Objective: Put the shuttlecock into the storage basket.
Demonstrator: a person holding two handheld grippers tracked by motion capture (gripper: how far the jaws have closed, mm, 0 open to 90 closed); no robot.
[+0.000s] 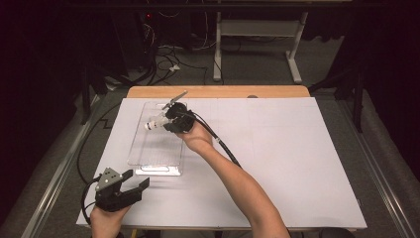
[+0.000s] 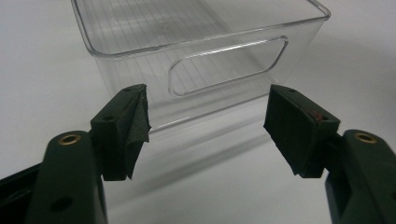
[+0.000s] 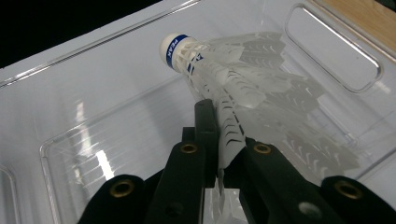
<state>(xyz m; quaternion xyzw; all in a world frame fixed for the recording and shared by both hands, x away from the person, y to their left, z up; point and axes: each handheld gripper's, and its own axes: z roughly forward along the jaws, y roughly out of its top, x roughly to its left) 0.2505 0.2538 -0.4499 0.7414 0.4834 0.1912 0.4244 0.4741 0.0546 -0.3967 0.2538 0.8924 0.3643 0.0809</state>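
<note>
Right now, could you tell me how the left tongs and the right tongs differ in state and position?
The left tongs stand open with nothing between them, while the right tongs are shut on the shuttlecock. The left tongs rest near the table's front edge outside the clear bin; the right tongs reach over it. Both have black jaws.

Shuttlecock hanging over the clear bin

A white plastic shuttlecock (image 3: 219, 70) is sitting pinched by the edge of its skirt, its rounded cork, ringed with a blue band bearing white letters, pointing toward eleven o'clock in the right gripper view and its slotted mesh skirt flaring back toward four o'clock. In the high view the shuttlecock (image 1: 154, 122) is lying nearly level, cork toward nine o'clock, above the far part of the bin. The clear plastic bin (image 1: 148, 161) is standing upright and open-topped at about ten o'clock from the table's middle, long side running away from the person, an oval handle slot cut into each short wall.
</note>
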